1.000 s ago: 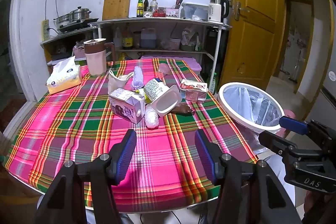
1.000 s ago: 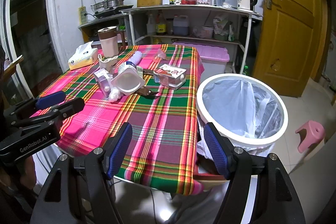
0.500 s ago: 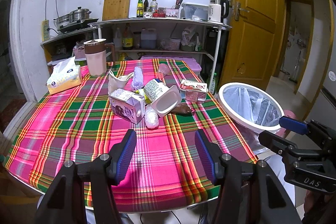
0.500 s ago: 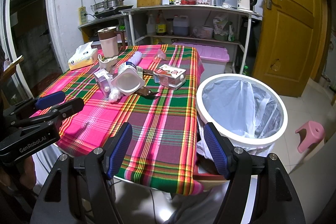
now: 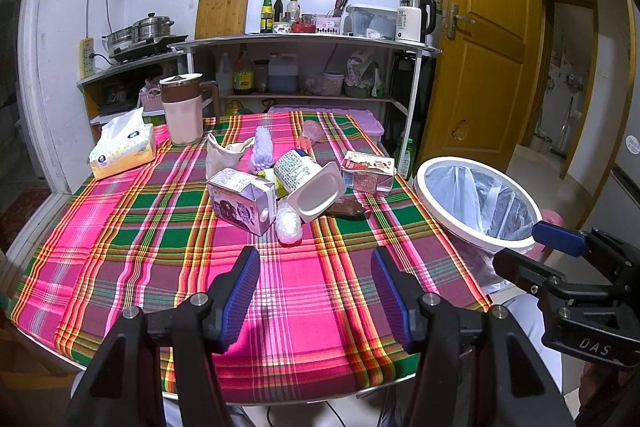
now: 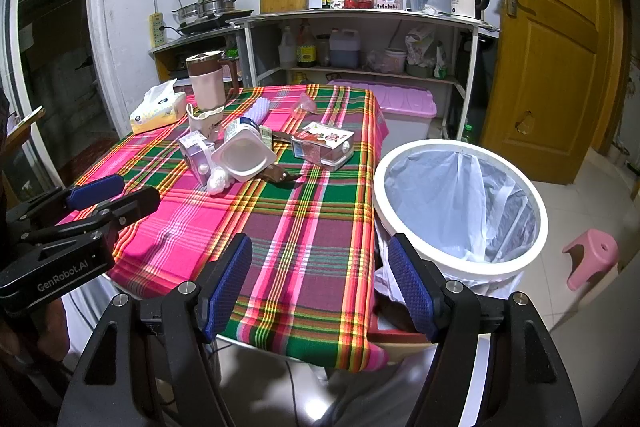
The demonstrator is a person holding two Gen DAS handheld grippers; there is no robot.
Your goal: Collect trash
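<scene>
Trash lies in a pile mid-table on the plaid cloth: a purple milk carton (image 5: 243,199), a white yoghurt tub (image 5: 310,181) on its side, a red-and-white carton (image 5: 368,170), a brown wrapper (image 5: 345,207), a crumpled white wad (image 5: 289,225) and a torn paper cup (image 5: 224,155). A white bin (image 6: 460,203) with a clear liner stands off the table's right side. My left gripper (image 5: 314,293) is open and empty over the near table edge. My right gripper (image 6: 320,285) is open and empty above the near right table corner, beside the bin.
A tissue pack (image 5: 122,149) and a pink-and-brown jug (image 5: 182,109) stand at the table's far left. Behind are shelves (image 5: 304,43) with bottles, a kettle and pots. A wooden door (image 5: 480,59) is at right. A pink stool (image 6: 592,257) stands on the floor beyond the bin.
</scene>
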